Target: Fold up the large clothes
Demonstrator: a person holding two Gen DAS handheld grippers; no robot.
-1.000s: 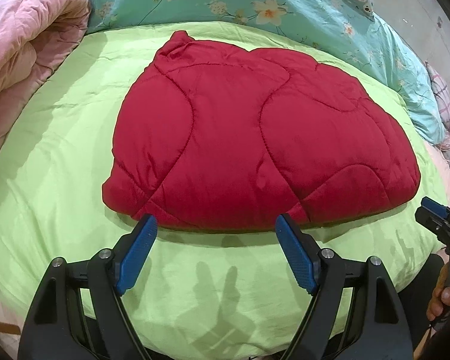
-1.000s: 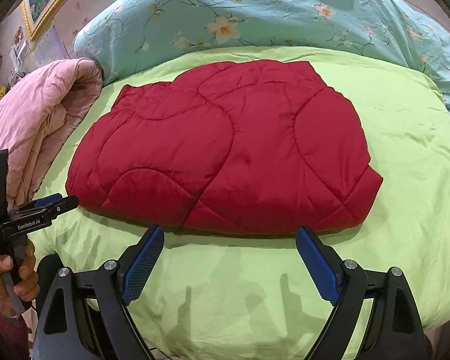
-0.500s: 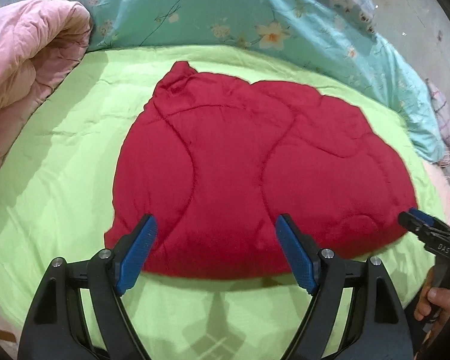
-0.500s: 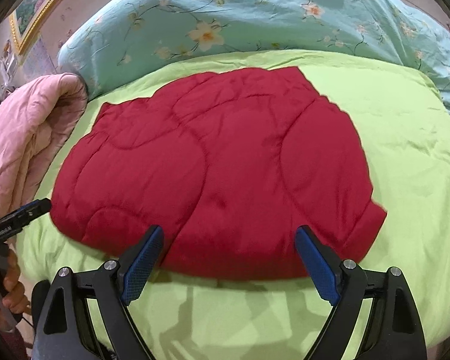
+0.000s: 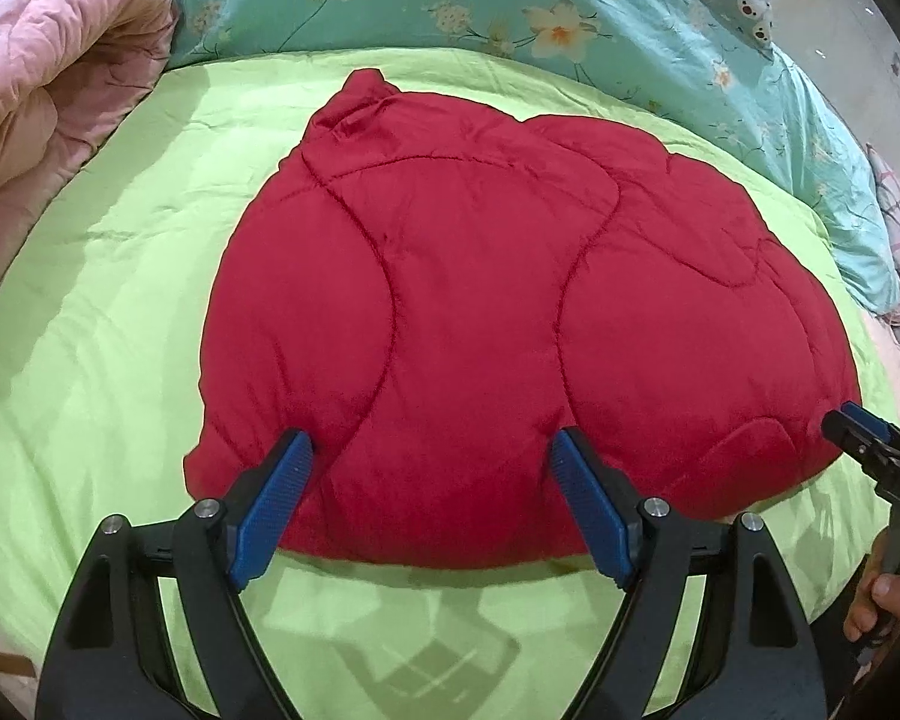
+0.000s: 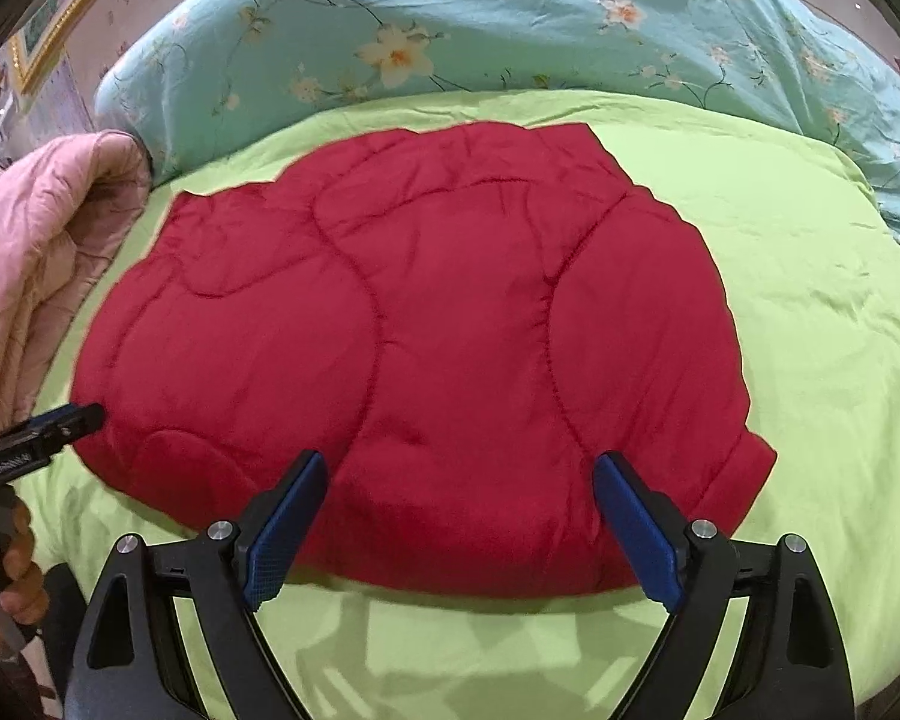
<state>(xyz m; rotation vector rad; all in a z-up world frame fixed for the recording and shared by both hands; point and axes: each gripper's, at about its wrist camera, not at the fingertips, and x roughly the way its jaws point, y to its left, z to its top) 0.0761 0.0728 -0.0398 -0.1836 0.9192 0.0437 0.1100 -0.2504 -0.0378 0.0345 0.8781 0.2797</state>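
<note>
Over the near edge of the folded red quilted garment [image 5: 510, 324], which lay flat on the lime-green bedspread [image 5: 90, 360], both grippers had advanced since a second earlier, when they hung short of it. The left gripper [image 5: 432, 444] had its jaws spread wide, blue fingertips [image 5: 288, 456] against the red fabric, holding nothing. The right gripper [image 6: 459, 468] was likewise spread, its pads [image 6: 624, 492] over the garment's near edge, gripping nothing.
</note>
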